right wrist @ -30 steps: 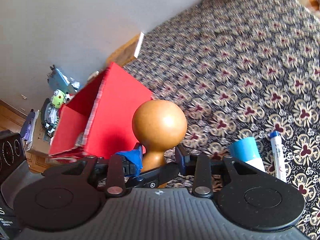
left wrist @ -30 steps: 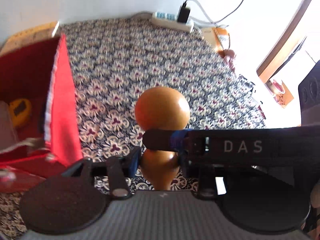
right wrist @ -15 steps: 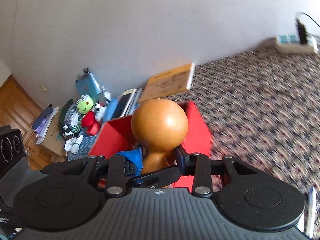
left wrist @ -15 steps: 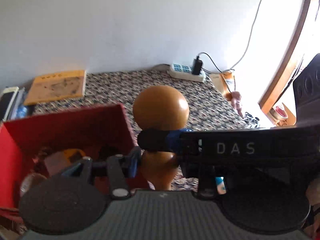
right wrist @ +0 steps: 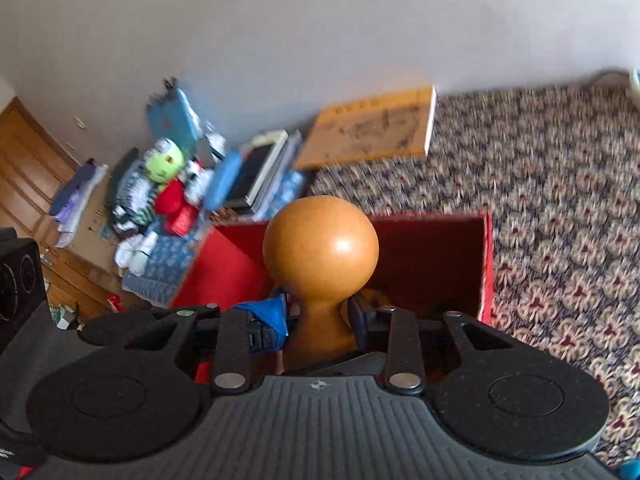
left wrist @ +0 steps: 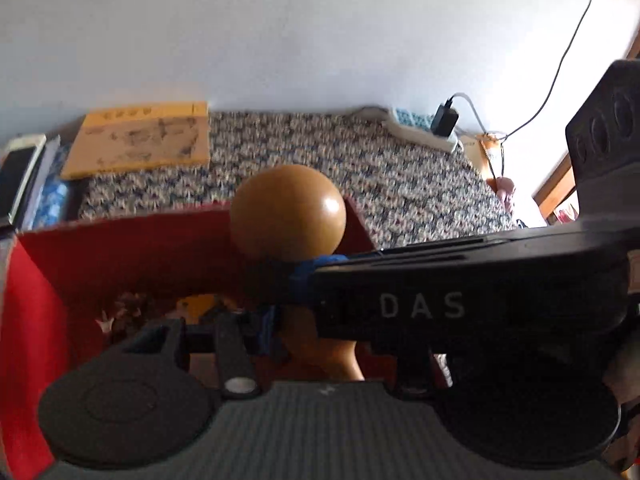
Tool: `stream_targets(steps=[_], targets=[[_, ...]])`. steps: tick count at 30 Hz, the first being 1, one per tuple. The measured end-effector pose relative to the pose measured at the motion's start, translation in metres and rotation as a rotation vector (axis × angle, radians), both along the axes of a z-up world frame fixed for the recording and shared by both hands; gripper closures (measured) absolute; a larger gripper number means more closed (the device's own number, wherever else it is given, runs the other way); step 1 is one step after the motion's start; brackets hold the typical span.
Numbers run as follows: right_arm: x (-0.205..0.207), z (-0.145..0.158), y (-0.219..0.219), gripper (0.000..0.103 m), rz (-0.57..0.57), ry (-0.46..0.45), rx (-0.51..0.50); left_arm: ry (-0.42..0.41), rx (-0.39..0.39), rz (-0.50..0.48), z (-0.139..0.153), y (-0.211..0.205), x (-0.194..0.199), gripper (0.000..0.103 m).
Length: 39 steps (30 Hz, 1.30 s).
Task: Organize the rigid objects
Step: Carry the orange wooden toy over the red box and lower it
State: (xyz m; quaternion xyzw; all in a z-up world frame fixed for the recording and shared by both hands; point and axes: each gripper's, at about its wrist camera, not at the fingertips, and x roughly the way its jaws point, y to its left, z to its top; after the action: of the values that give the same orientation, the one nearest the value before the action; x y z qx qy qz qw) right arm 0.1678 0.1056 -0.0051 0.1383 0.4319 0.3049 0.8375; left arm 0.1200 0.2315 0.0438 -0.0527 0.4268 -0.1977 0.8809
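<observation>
A glossy brown wooden gourd (left wrist: pixel 288 216) hangs over the open red box (left wrist: pixel 120 248), held from two sides. My left gripper (left wrist: pixel 316 340) is shut on its lower bulb; the right-hand finger is hidden. My right gripper (right wrist: pixel 320 320) is shut on the narrow neck just under the round head (right wrist: pixel 320 240). In the left wrist view the right gripper's black body marked "DAS" (left wrist: pixel 420 304) crosses in front of the gourd. The red box (right wrist: pixel 440 248) lies right behind the gourd, with a yellow item (left wrist: pixel 196 304) and other bits inside.
The box stands on a flower-patterned cloth (right wrist: pixel 560 200). An orange book (left wrist: pixel 140 140) lies behind it near the wall, with a stack of books and a phone (left wrist: pixel 20 168) at the left. A power strip (left wrist: pixel 420 128) sits at the back right. Plush toys (right wrist: pixel 164 164) crowd the floor.
Both grippers have carried the gourd from above the patterned cloth to over the red box, whose opening now shows behind and below it. The grip on the gourd is unchanged.
</observation>
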Motion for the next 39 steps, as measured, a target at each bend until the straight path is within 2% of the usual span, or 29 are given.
stream_targets(steps=[7,15,26,31,39], targets=[[0.014,-0.033,0.021,0.087,0.007,0.13,-0.073,0.149,-0.015,-0.01,-0.042,0.016,0.018,0.068],[0.012,-0.048,0.038,0.087,0.011,0.146,-0.144,0.225,-0.005,0.002,-0.06,0.024,0.024,0.068],[0.012,-0.053,0.042,0.087,-0.018,0.122,-0.179,0.264,0.054,0.026,-0.063,0.021,0.029,0.069],[0.01,-0.053,0.041,0.087,-0.04,0.093,-0.175,0.256,0.06,0.03,-0.062,0.021,0.029,0.069],[0.011,-0.053,0.042,0.086,-0.036,0.097,-0.171,0.262,0.057,0.042,-0.063,0.022,0.03,0.069]])
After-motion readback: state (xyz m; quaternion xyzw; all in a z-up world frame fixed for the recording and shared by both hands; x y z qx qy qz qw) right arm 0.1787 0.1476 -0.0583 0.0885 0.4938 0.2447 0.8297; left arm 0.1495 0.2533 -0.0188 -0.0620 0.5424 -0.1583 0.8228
